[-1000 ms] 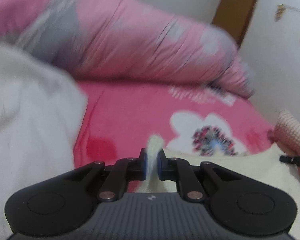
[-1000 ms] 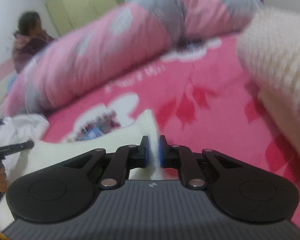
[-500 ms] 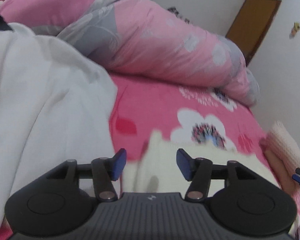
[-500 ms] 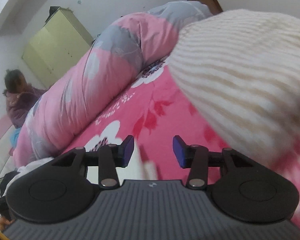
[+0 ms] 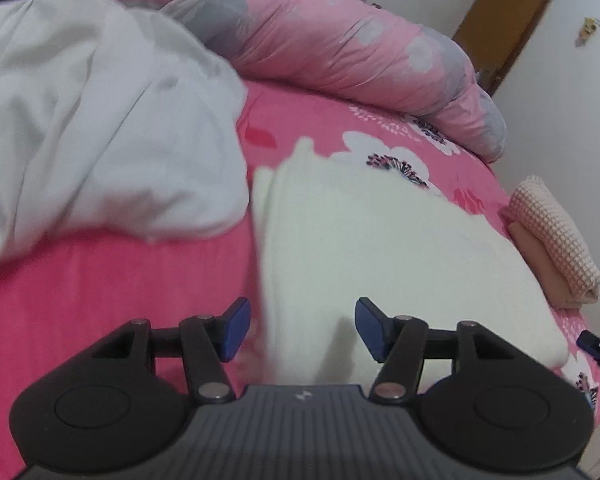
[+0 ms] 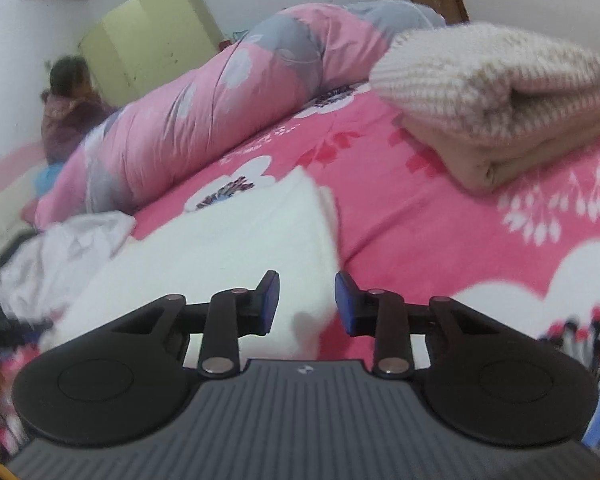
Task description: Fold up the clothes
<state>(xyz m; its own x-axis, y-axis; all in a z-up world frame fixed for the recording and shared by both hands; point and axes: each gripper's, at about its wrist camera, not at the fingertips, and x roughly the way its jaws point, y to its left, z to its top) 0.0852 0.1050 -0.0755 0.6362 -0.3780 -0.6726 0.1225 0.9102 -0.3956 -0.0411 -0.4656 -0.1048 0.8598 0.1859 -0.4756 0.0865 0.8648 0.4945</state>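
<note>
Blur and cut-offs, both wrist views

Your cream garment (image 5: 380, 240) smears at its near left edge, and the left gripper's body hides its near end. White bedding (image 5: 80, 120) runs off the left edge. Only the right gripper's tip (image 5: 596, 346) shows, at the right border. In the right wrist view the lower-left corner is smeared, and the seated person (image 6: 68, 108) by the cabinet (image 6: 148, 40) is too soft to read.

We see a pink flowered bed (image 5: 100, 280) bearing a folded cream garment (image 5: 380, 240), white heap (image 5: 80, 120), rolled quilt (image 5: 340, 40) and knit stack (image 6: 500, 100)
</note>
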